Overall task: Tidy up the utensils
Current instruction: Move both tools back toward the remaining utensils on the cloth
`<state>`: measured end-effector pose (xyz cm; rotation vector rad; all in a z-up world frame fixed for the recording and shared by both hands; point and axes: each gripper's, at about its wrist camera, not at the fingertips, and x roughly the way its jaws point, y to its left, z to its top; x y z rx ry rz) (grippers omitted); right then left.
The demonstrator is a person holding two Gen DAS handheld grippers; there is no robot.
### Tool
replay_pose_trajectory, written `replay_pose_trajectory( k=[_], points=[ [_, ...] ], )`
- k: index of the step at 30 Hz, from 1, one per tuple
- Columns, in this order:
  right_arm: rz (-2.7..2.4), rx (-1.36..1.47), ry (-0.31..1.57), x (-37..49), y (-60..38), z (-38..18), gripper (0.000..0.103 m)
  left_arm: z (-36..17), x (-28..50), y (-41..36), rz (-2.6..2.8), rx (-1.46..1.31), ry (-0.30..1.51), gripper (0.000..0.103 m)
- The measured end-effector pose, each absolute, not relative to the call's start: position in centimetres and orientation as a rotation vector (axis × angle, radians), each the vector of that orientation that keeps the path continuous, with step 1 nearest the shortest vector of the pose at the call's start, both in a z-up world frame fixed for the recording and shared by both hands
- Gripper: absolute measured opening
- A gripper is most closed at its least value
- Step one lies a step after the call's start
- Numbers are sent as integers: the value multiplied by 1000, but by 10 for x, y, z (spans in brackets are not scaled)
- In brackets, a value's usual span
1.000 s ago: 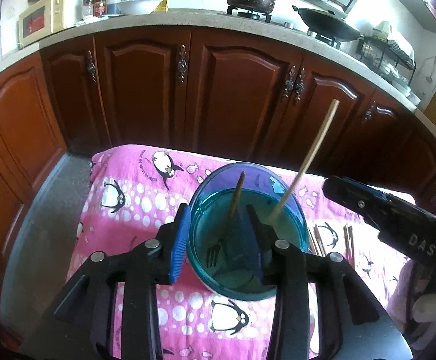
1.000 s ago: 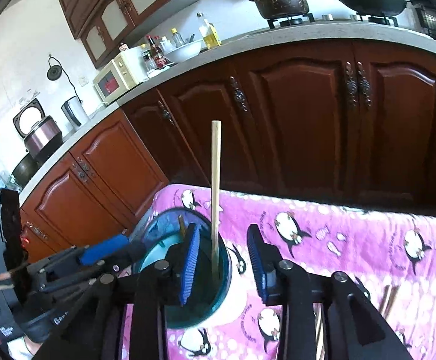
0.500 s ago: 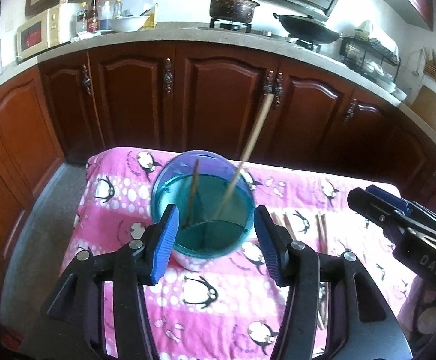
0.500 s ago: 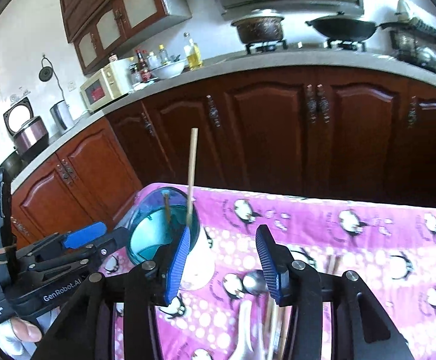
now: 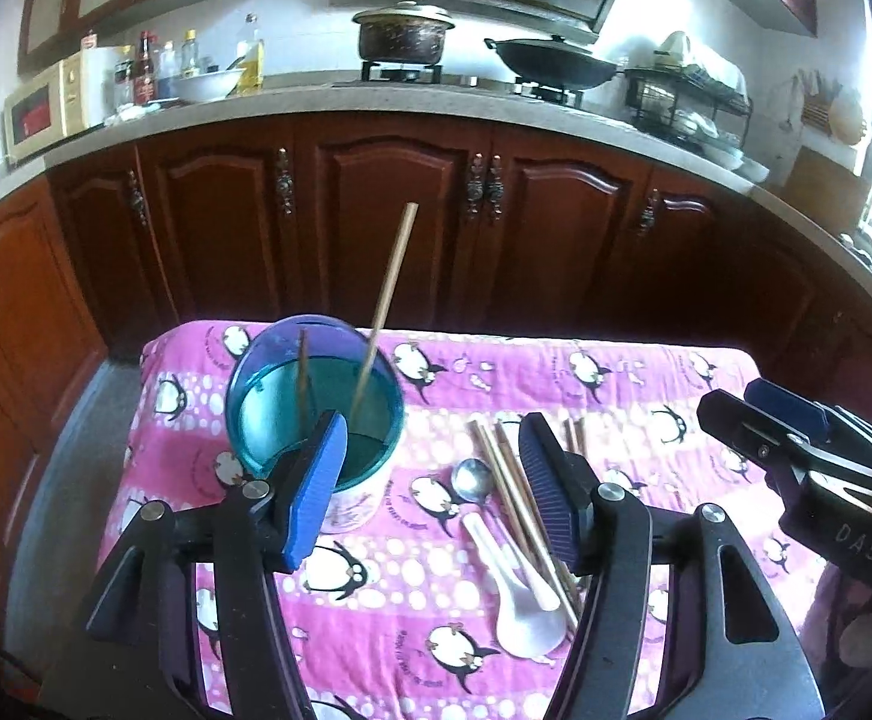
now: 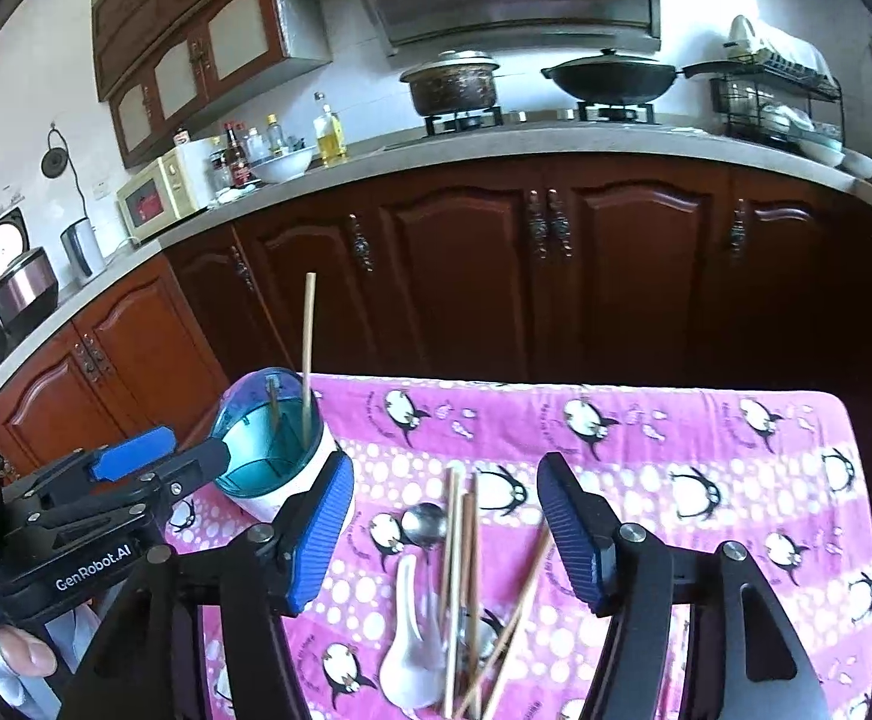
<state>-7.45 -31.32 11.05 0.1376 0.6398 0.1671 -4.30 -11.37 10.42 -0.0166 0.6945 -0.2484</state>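
Observation:
A blue translucent utensil holder [image 5: 316, 402] [image 6: 268, 438] stands at the left of the pink penguin cloth [image 5: 646, 396]. In it a light chopstick [image 5: 385, 294] leans upright beside a fork handle [image 5: 302, 360]. On the cloth lie a metal spoon [image 5: 473, 479], a white ceramic spoon [image 5: 520, 588] and several chopsticks [image 6: 460, 570]. My left gripper [image 5: 430, 480] hangs just right of the holder, its jaws opening with nothing pressed between them. My right gripper [image 6: 445, 516] hovers over the loose utensils, its jaws also opening and gripping nothing.
Dark wooden cabinets [image 5: 388, 228] run behind the table under a counter with a pot [image 5: 403, 36], a wok [image 5: 556, 63] and a microwave [image 5: 46, 108]. A dish rack [image 5: 688, 102] sits at the back right. The floor [image 5: 70, 456] shows left of the table.
Both grippers drew back and up from the holder while their jaws widened. The right one let go of the chopstick, which stays in the holder. The left one came off the holder's wall.

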Motion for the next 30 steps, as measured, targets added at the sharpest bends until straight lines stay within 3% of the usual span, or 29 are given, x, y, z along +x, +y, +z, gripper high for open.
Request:
replay_pose_trajectory(
  k=[30],
  points=[
    [74,157,618,-92,-347,123,66,116,-55,-134,-280,3,667,60]
  ],
)
